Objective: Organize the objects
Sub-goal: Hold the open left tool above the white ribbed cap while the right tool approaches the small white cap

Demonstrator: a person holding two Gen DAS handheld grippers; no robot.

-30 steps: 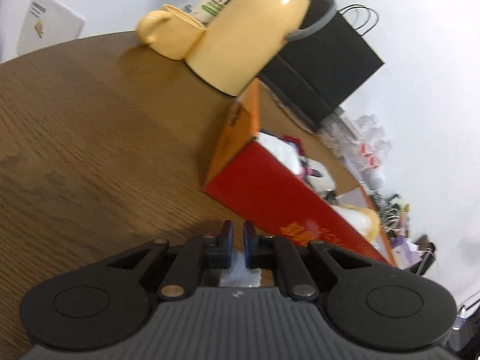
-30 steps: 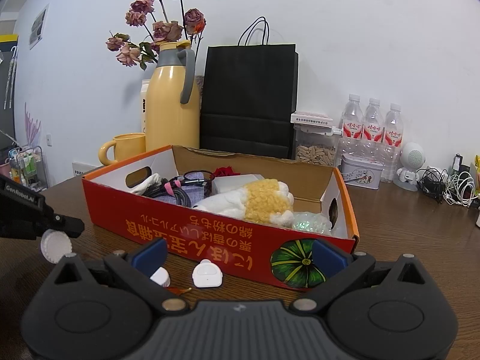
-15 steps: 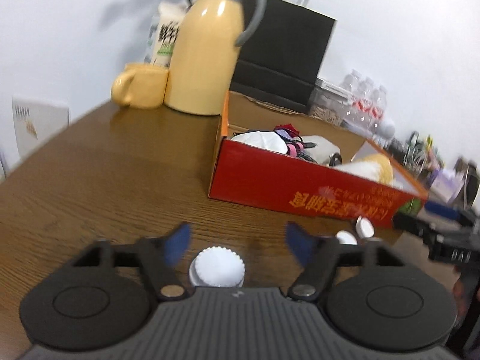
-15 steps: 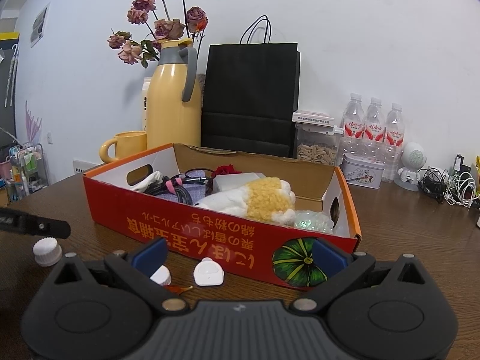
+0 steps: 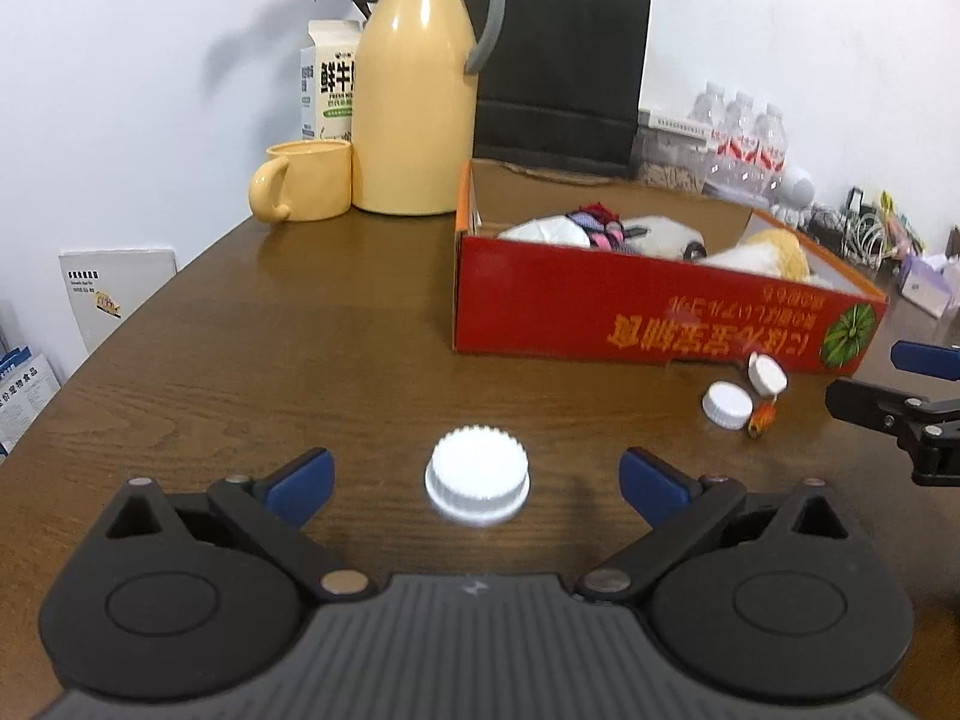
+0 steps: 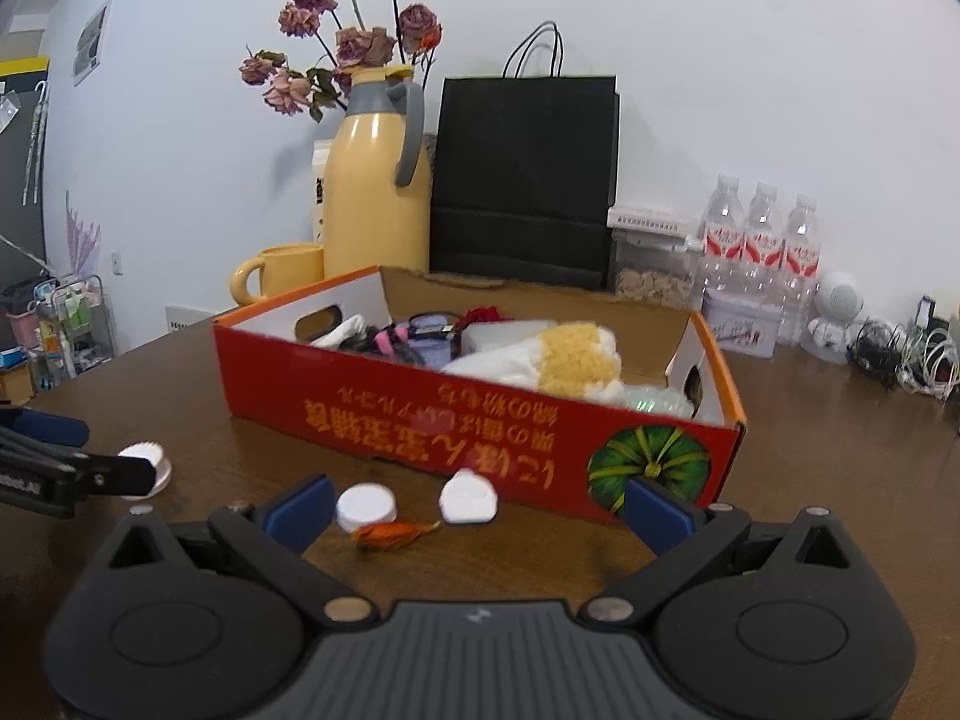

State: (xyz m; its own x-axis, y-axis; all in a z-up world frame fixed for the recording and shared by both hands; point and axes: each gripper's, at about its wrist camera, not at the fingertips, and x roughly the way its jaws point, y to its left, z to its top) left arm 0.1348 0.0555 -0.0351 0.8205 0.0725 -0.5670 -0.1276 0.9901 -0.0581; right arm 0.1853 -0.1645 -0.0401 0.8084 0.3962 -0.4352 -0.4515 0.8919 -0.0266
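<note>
The left gripper (image 5: pixel 477 474) hangs with jaws spread wide and empty around a ribbed white cap (image 5: pixel 477 483) resting on the surface (image 5: pixel 300 360); a good grasp would probably centre the jaws and close on its ribbed sides; the right gripper (image 6: pixel 477 501) is likewise wide and empty near two smaller caps (image 6: pixel 366 506); the red box (image 6: pixel 480 420) holds plush, cords and cloth.

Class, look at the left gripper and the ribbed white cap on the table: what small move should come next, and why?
Probably close the left gripper on the ribbed white plastic cap. Its fingers stand wide open on either side of the cap, which sits loose on the brown wooden table outside the red cardboard box.
</note>
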